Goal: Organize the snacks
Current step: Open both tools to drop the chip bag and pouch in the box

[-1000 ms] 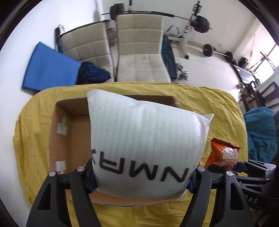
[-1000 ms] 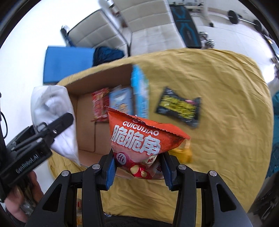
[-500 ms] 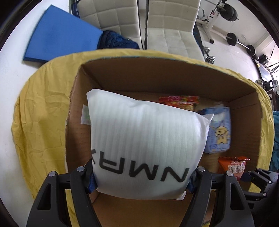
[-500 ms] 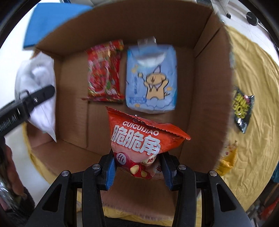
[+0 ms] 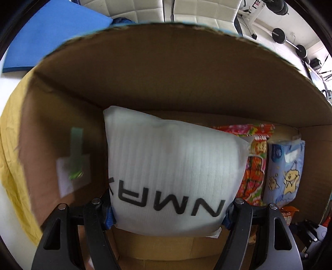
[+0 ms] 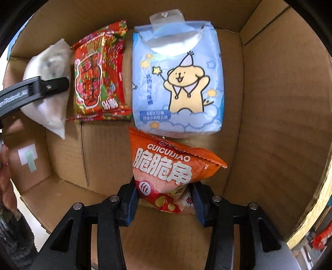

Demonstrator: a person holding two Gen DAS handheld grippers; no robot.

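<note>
Both grippers are down inside the cardboard box [image 6: 274, 108]. My left gripper [image 5: 168, 211] is shut on a puffy white bag [image 5: 172, 166] with black letters, held at the box's left side; the same white bag [image 6: 49, 87] shows in the right wrist view with the left gripper's finger [image 6: 41, 89] across it. My right gripper [image 6: 164, 197] is shut on an orange chip bag [image 6: 166, 168], low over the box floor. A red snack pack [image 6: 99, 74] and a blue tissue pack [image 6: 178, 83] lie flat on the floor beyond it.
The box walls [image 5: 166, 70] rise close around both grippers. Yellow cloth [image 5: 10, 145] covers the table outside the box. A blue mat [image 5: 51, 33], white chairs [image 5: 134, 8] and weights [image 5: 280, 35] stand behind. A hand [image 6: 6, 178] shows at the left edge.
Both grippers have dropped deeper into the box with their bags still held. The box walls now fill most of each view, and the packs on the floor look nearer.
</note>
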